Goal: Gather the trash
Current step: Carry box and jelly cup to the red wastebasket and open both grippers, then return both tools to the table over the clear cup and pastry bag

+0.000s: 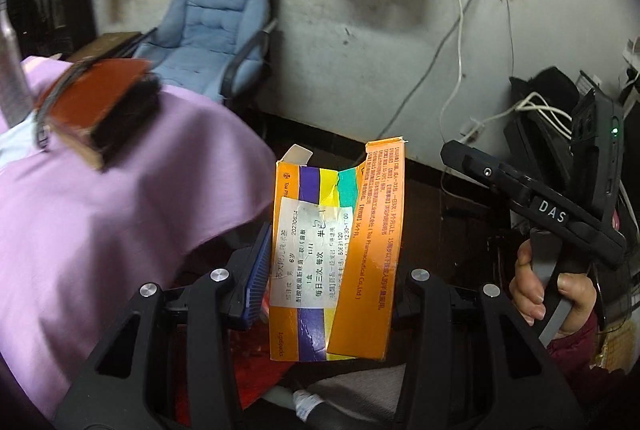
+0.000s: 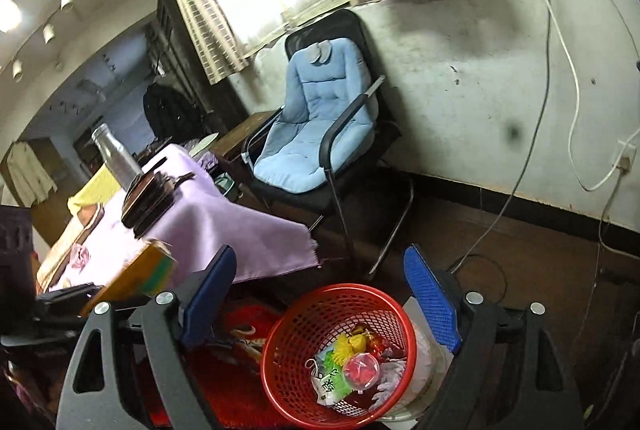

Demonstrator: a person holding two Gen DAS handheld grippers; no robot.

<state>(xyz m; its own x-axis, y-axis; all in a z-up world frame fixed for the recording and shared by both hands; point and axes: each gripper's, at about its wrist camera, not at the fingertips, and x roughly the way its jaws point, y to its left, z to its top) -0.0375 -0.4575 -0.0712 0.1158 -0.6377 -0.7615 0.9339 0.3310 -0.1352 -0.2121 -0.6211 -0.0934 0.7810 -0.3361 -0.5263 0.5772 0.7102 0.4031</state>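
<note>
Gripping an orange medicine box [image 1: 334, 254] upright in the left gripper [image 1: 324, 286], its blue pads pressing the box's sides, beside the purple-clothed table [image 1: 100, 213]. Holding the right gripper [image 2: 332, 294] wide, nothing between its fingers, above a red mesh basket [image 2: 296, 326] on the floor already containing wrappers [image 2: 352, 366]

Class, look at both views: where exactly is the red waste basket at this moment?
The red waste basket shows only in the right wrist view, low centre, on the floor between the open right tool's blue fingers, below the purple tablecloth edge.
</note>
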